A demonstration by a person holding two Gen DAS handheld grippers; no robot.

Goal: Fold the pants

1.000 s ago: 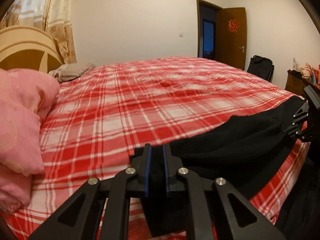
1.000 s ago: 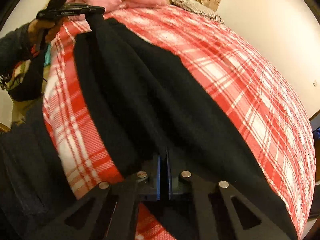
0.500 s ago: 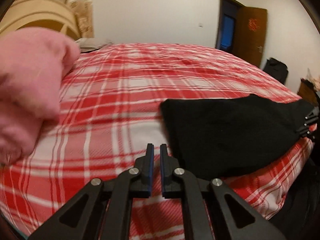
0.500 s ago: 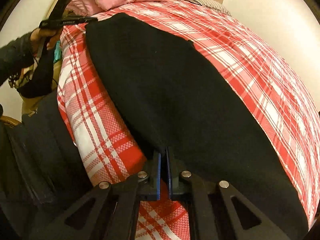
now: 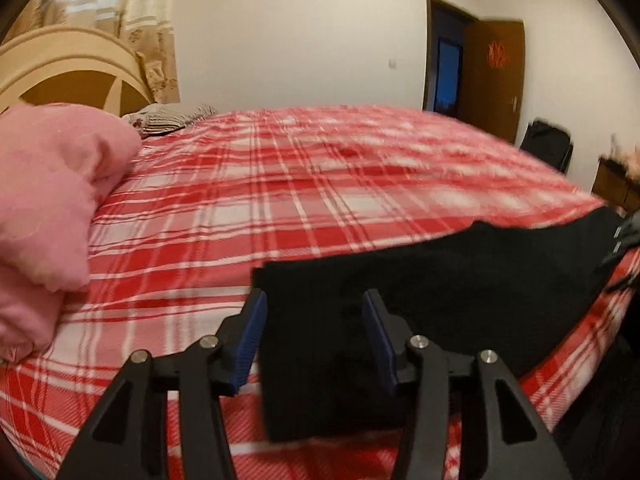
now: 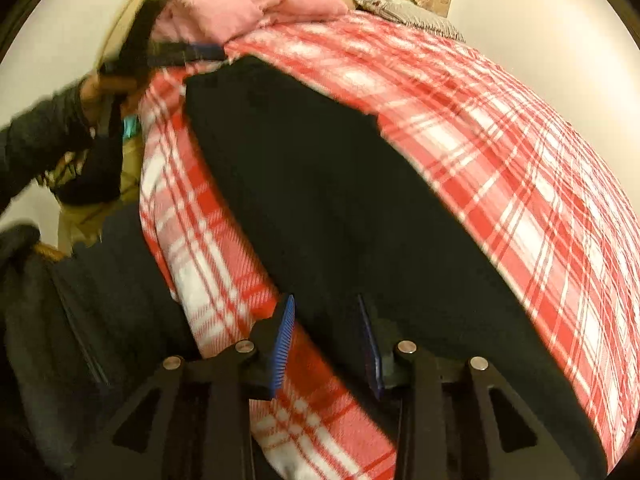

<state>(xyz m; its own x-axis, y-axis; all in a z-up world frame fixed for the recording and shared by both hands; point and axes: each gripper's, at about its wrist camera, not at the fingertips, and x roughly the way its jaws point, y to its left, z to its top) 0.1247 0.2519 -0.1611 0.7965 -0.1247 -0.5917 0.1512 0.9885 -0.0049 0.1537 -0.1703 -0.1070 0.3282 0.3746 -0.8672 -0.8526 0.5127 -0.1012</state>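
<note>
The black pants [image 5: 440, 292] lie flat along the near edge of the red plaid bed [image 5: 320, 184], folded into a long strip. My left gripper [image 5: 316, 320] is open, its blue-padded fingers [image 5: 252, 332] straddling the strip's left end without pinching it. The right gripper [image 5: 624, 248] shows at the strip's far right end. In the right wrist view the pants [image 6: 340, 200] stretch away from my open right gripper [image 6: 326, 320], whose fingers stand over the near end. The left gripper [image 6: 176, 50] hovers at the far end, held by a hand [image 6: 104, 84].
A pink quilt [image 5: 48, 200] is bunched at the left by the wooden headboard [image 5: 68, 64], with a patterned pillow [image 5: 168, 120] behind it. A door [image 5: 496, 76] and a black bag [image 5: 548, 144] stand past the bed. The person's dark clothing [image 6: 60, 320] is beside the bed edge.
Both grippers went from shut to open and let go of the pants. The pants, held up a second ago, now lie flat on the bed.
</note>
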